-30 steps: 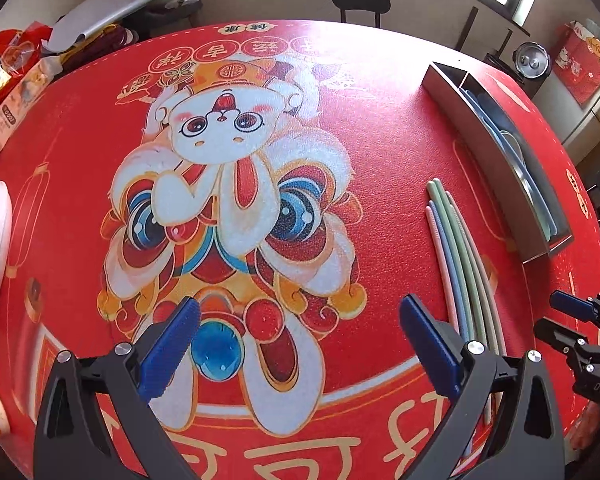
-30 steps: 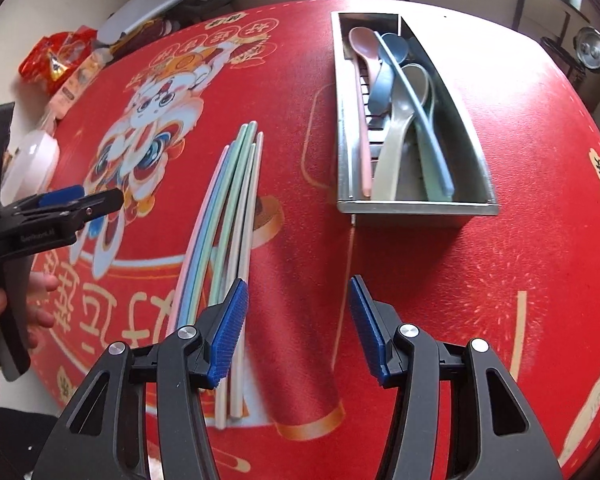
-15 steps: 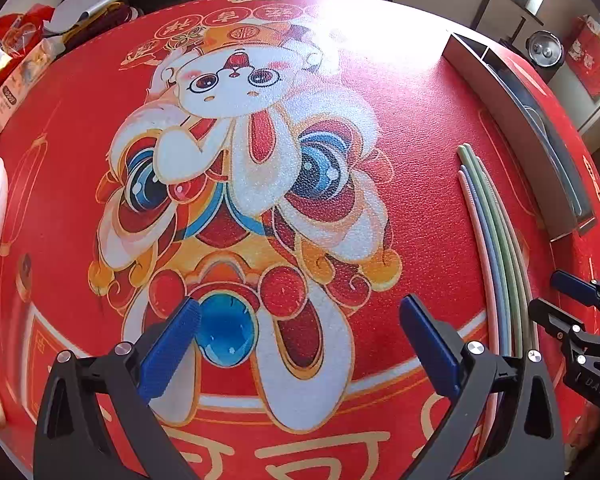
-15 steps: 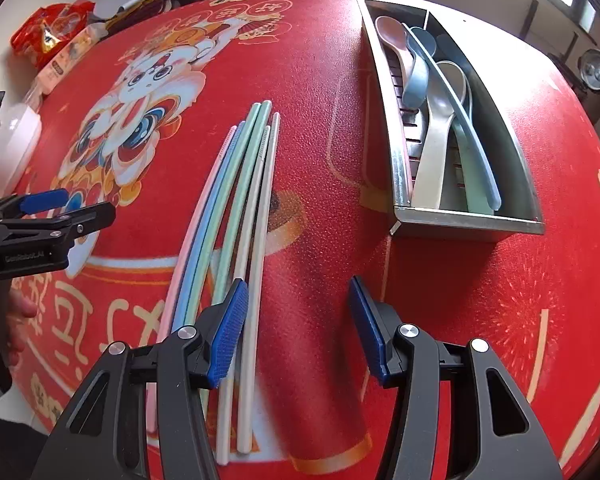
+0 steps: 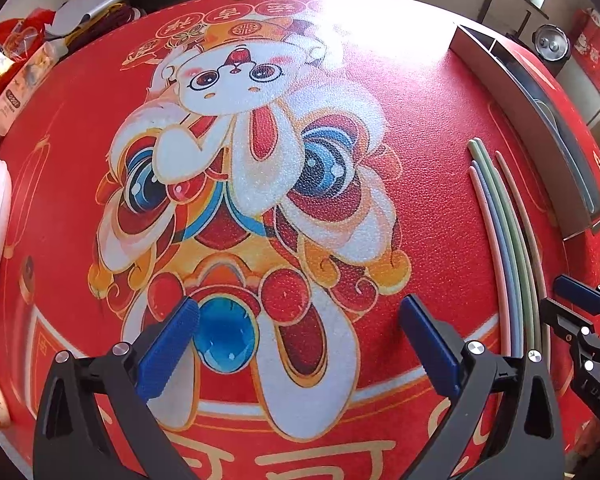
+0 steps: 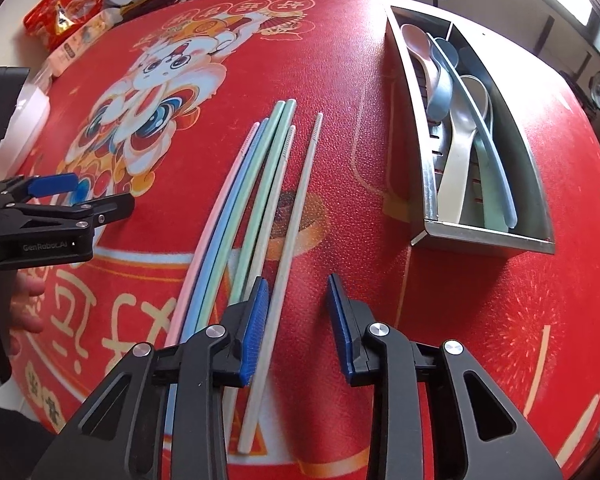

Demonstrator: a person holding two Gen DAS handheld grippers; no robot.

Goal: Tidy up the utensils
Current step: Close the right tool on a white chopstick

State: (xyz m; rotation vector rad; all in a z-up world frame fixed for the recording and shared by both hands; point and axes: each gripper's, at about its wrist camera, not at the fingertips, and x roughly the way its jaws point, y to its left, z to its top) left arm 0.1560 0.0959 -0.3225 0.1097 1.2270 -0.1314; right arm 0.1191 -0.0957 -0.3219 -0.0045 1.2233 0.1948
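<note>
Shiny metal tray (image 6: 428, 184), seemingly matt chopsticks (image 6: 236, 216)

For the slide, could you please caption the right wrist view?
Right gripper closing around a grey chopstick beside the metal tray.

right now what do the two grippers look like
Both match: a black plastic frame with triangular cut-outs, silver round pivot screws, and two fingers faced with ridged blue pads. The left gripper and right gripper show this in their own views. The right wrist view shows the left one side-on, with white "GenRobot.AI" lettering on its black body. No cables or sleeves are visible.
</note>
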